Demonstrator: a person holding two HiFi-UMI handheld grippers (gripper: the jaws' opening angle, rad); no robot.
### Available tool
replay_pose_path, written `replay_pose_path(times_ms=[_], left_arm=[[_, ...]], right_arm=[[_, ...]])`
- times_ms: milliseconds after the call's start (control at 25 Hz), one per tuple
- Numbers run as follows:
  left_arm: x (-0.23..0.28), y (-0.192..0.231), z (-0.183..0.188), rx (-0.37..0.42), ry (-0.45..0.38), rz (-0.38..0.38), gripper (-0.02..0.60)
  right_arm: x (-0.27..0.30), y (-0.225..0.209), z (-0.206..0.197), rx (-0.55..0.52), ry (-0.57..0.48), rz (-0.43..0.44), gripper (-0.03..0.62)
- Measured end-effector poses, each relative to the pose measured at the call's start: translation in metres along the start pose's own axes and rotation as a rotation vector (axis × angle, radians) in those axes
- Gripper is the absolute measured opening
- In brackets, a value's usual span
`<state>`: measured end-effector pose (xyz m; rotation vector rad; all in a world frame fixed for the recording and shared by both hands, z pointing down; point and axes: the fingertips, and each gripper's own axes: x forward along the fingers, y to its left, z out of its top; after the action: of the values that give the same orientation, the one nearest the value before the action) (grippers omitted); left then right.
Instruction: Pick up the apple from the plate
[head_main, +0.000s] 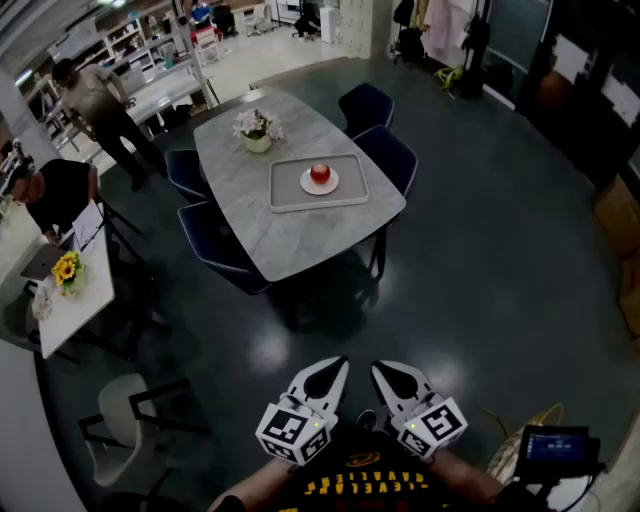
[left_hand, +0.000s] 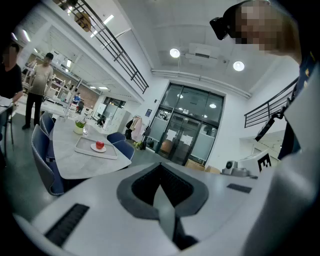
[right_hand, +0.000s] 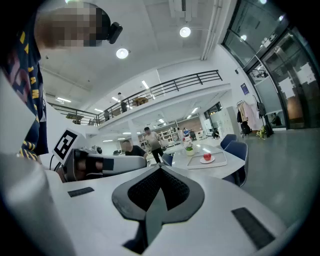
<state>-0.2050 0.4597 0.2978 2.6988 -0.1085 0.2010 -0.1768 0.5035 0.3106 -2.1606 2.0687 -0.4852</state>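
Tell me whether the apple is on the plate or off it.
On the plate. The apple sits on the white plate, inside the grey tray on the table.

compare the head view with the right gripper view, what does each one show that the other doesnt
Only the head view: yellow flowers on a small white table at left, and a lit screen at bottom right. Only the right gripper view: a balcony railing, ceiling lights, and a close look at the right gripper, jaws closed together. Both: the apple on its plate, the tray, the grey table.
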Motion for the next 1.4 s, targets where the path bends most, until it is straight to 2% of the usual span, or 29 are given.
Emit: replay_pose_path(times_ms=[320, 680, 1080, 1400], left_arm=[[0.012, 0.050, 0.031, 0.026, -0.015, -0.017, 0.002], [0.015, 0.111, 0.057, 0.020, -0.040, -0.017, 0.002], [0.034, 0.136, 0.064, -0.004, -0.016, -0.085, 0.002], [0.070, 0.145, 0.074, 0.043, 0.002, -0.072, 0.003]], right_arm=[[0.058, -0.004, 0.017, -0.025, -0.025, -0.008, 0.005], [0.117, -0.010, 0.036, -0.035, -0.063, -0.071, 0.006], [0.144, -0.026, 0.037, -0.016, -0.041, -0.159, 0.006], [0.160, -0.060, 0.043, 0.015, -0.065, -0.152, 0.008]])
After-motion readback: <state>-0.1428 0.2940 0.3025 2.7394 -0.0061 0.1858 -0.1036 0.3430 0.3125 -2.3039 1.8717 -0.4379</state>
